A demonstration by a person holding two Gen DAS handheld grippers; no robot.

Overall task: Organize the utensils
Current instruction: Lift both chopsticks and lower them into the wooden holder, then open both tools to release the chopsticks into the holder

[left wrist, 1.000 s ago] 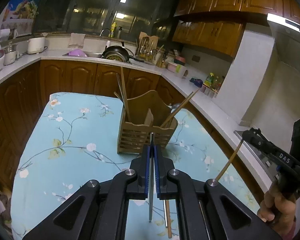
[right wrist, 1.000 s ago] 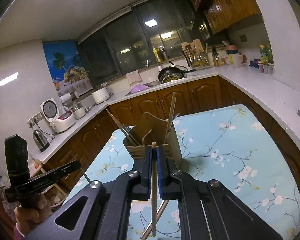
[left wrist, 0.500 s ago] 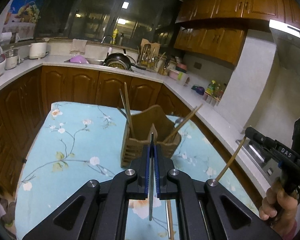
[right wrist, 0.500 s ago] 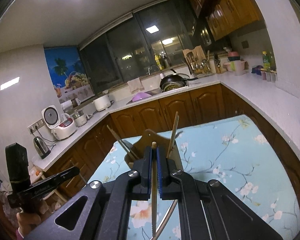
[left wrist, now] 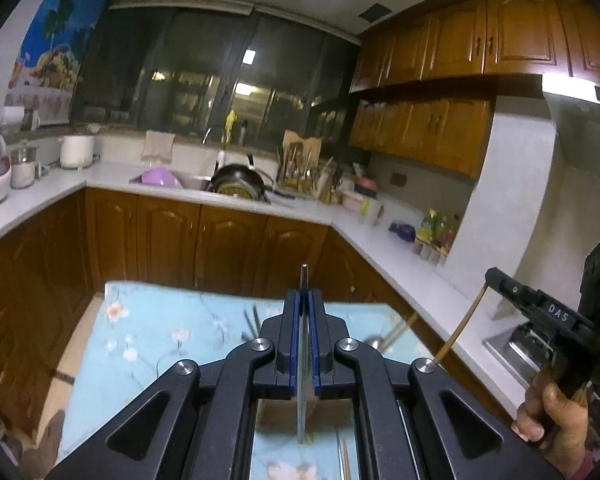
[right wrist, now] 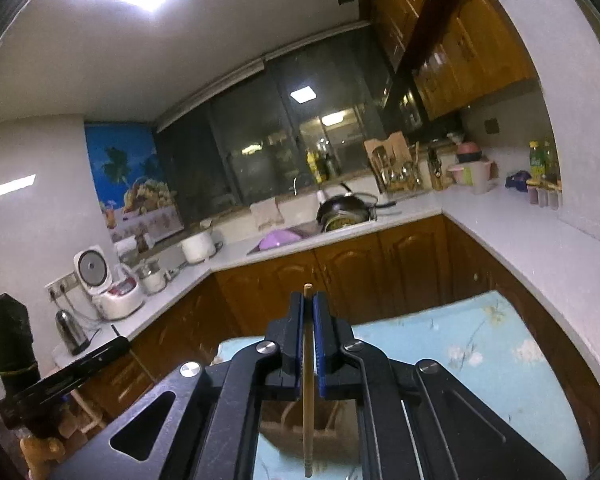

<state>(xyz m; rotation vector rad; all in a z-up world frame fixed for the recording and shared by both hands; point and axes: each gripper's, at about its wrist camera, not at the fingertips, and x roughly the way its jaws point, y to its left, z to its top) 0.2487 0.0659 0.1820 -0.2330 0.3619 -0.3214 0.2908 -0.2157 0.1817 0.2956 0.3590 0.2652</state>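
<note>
My left gripper [left wrist: 303, 300] is shut on a thin metal chopstick [left wrist: 302, 360] that runs upright between the blue pads. My right gripper [right wrist: 308, 304] is shut on a wooden chopstick [right wrist: 307, 392]; it also shows at the right of the left wrist view [left wrist: 500, 280], with the chopstick [left wrist: 460, 332] hanging down from it. The wooden utensil holder [right wrist: 296, 420] sits below both grippers, mostly hidden by the gripper bodies; in the left wrist view a part of it [left wrist: 276, 412] shows through the frame. Utensil tips [left wrist: 252, 320] stick up from it.
The table with the blue floral cloth [left wrist: 148, 332] lies below. Another chopstick [left wrist: 344, 460] lies on the cloth near me. Wooden cabinets and a white counter [left wrist: 380, 236] ring the table, with a sink, wok [left wrist: 240, 184], rice cooker [right wrist: 108, 284] and kettle [right wrist: 72, 332].
Both grippers have risen and tilted up, so the holder has dropped from mid view to beneath the gripper bodies. Each gripper keeps hold of its chopstick.
</note>
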